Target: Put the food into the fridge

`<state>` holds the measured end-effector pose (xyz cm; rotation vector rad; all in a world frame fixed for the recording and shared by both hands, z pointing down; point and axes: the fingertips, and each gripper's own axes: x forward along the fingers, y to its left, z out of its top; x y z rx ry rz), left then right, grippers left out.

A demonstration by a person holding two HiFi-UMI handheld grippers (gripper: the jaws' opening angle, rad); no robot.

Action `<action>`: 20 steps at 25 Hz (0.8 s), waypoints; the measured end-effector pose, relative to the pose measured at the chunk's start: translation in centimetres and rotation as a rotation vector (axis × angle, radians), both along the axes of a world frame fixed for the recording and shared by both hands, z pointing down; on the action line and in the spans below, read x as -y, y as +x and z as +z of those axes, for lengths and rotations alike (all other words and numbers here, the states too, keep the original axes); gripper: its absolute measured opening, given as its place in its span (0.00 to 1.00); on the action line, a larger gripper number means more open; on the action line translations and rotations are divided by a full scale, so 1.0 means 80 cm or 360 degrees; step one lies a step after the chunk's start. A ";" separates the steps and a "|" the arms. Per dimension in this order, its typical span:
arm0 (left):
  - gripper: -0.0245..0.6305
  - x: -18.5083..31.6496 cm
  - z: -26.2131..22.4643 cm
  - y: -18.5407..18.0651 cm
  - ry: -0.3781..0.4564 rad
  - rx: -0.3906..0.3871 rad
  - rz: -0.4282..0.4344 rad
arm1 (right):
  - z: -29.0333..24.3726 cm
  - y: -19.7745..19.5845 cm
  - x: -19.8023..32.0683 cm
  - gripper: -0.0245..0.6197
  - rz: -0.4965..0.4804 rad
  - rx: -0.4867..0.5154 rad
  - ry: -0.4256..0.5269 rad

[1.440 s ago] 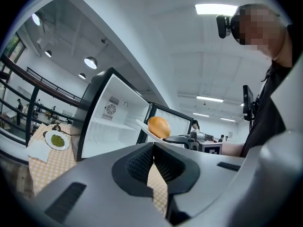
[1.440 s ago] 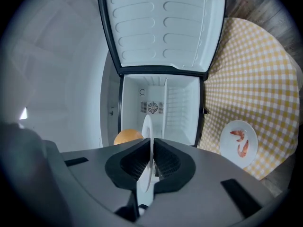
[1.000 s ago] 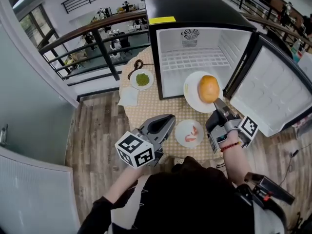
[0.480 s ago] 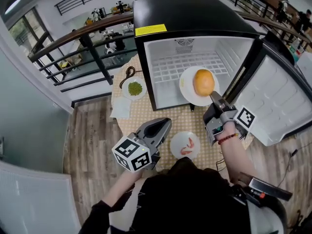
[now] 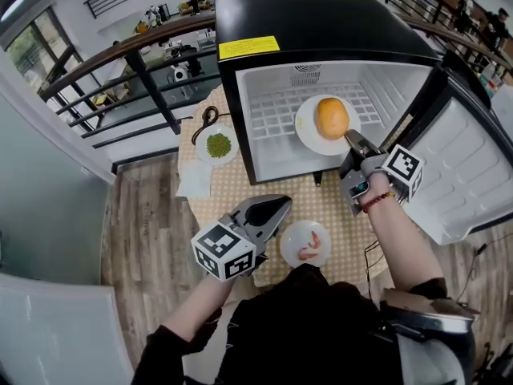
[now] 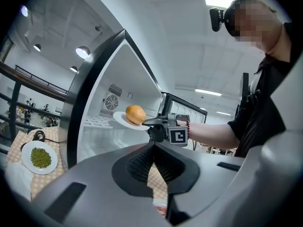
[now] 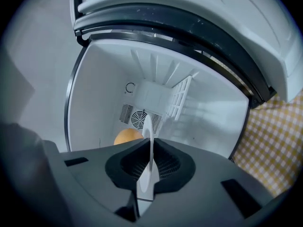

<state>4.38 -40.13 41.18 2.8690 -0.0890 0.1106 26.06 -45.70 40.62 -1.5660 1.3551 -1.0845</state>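
Observation:
The black fridge [image 5: 321,22] stands open, its door [image 5: 469,175] swung to the right. My right gripper [image 5: 350,137] is shut on the near rim of a white plate [image 5: 304,127], which carries a round orange bun [image 5: 331,117] inside the fridge opening, above the wire shelf. In the right gripper view the plate [image 7: 149,155] is edge-on between the pads, with the bun [image 7: 127,136] to its left. My left gripper [image 5: 282,207] hovers shut and holds nothing, beside a plate [image 5: 290,247] of shrimp [image 5: 314,243] on the table. The left gripper view shows the plate [image 6: 120,119] and the bun [image 6: 135,114].
A small plate of green peas [image 5: 217,145] sits on the checked table [image 5: 321,203] left of the fridge, with a dark cord and a white napkin [image 5: 195,180] near it. A railing runs behind the table.
My right gripper has carried the plate with the bun forward from in front of the fridge into its opening. The left gripper has hardly moved.

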 end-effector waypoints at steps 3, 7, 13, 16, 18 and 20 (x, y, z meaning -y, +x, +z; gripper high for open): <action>0.06 0.022 -0.004 0.011 -0.0026 -0.0031 -0.0018 | 0.000 0.015 0.032 0.08 0.0000 -0.0051 -0.0032; 0.06 0.030 -0.002 0.017 -0.0052 -0.0054 -0.0030 | 0.001 0.024 0.059 0.08 0.0001 -0.0090 -0.0077; 0.06 0.026 0.007 0.026 -0.0111 -0.0072 -0.0021 | 0.002 0.028 0.078 0.08 -0.0012 -0.0193 -0.0145; 0.06 0.028 0.010 0.028 -0.0141 -0.0093 -0.0036 | -0.002 0.028 0.088 0.08 -0.0054 -0.0294 -0.0173; 0.06 0.030 0.013 0.029 -0.0151 -0.0101 -0.0050 | -0.006 0.028 0.094 0.08 -0.0085 -0.0379 -0.0197; 0.06 0.031 0.013 0.029 -0.0154 -0.0107 -0.0062 | -0.008 0.031 0.098 0.08 -0.0094 -0.0435 -0.0216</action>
